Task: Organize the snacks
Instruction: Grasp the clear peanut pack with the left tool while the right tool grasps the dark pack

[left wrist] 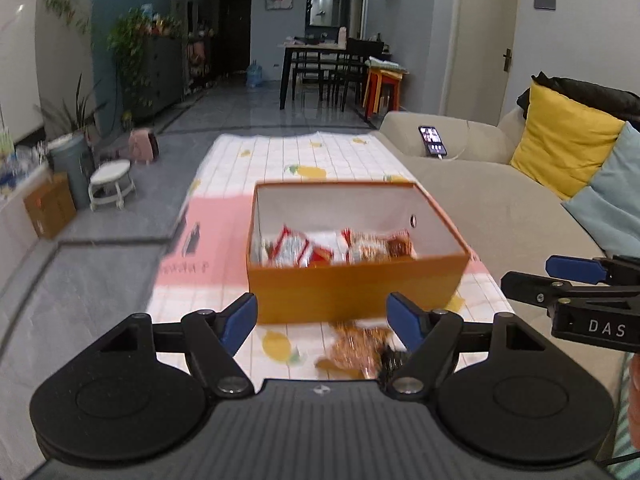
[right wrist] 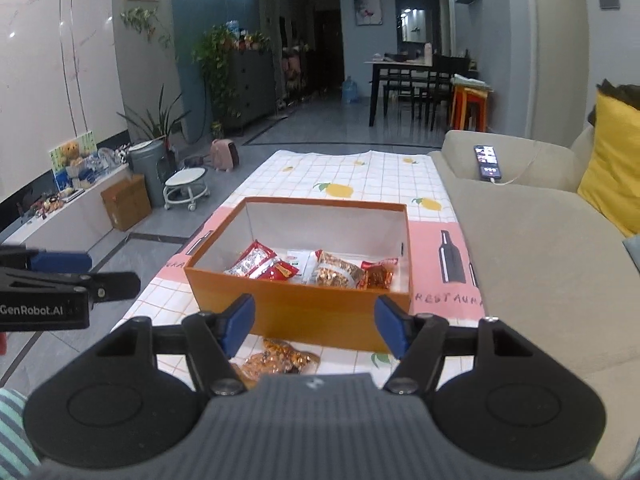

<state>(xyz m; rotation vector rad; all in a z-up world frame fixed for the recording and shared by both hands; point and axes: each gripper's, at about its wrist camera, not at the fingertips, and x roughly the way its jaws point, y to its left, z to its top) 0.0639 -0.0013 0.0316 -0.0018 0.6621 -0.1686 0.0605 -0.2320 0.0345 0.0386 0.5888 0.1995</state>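
Note:
An orange cardboard box (left wrist: 352, 288) (right wrist: 296, 304) stands open on the table with several snack packets (left wrist: 316, 250) (right wrist: 316, 268) inside, red and golden ones. A golden snack packet (left wrist: 356, 350) (right wrist: 280, 360) lies on the tablecloth just in front of the box. My left gripper (left wrist: 322, 320) is open and empty, above that packet. My right gripper (right wrist: 314, 328) is open and empty, also just above the packet. Each gripper shows at the edge of the other's view, the right gripper (left wrist: 568, 280) at the right edge and the left gripper (right wrist: 80, 276) at the left edge.
The table carries a white checked cloth with lemons (right wrist: 360, 176) and a pink mat (left wrist: 200, 240). A beige sofa (right wrist: 540, 248) runs along the right with a phone (right wrist: 488, 162) and a yellow cushion (left wrist: 560, 140). A white stool (left wrist: 112, 184) and a bin (right wrist: 148, 168) stand left.

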